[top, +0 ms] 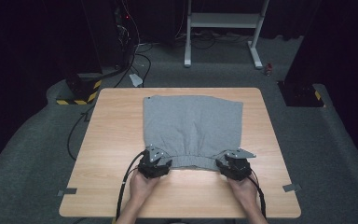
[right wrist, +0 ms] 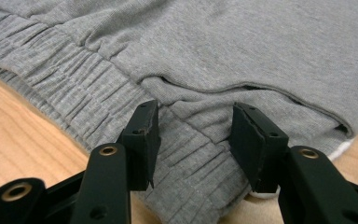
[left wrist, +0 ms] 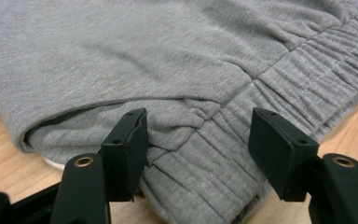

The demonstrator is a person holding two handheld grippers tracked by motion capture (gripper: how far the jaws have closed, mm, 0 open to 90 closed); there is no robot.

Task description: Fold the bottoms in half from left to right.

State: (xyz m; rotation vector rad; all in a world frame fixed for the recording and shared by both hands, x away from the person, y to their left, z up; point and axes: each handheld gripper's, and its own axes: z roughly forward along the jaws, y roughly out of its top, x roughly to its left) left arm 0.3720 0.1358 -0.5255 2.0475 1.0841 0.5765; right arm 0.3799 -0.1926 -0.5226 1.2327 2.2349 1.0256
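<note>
A pair of grey shorts lies flat on the wooden table, its gathered elastic waistband nearest the person. My left gripper sits at the waistband's left corner. In the left gripper view its jaws stand wide apart around the waistband, so the left gripper is open and not pinching the cloth. My right gripper is at the right corner. The right gripper is also open, straddling the waistband beside a pocket opening.
Bare wood lies to both sides of the shorts and along the front edge. Grey tape marks sit near the front corners. Beyond the table, on the carpet, are a white desk frame, cables and a yellow-black striped base.
</note>
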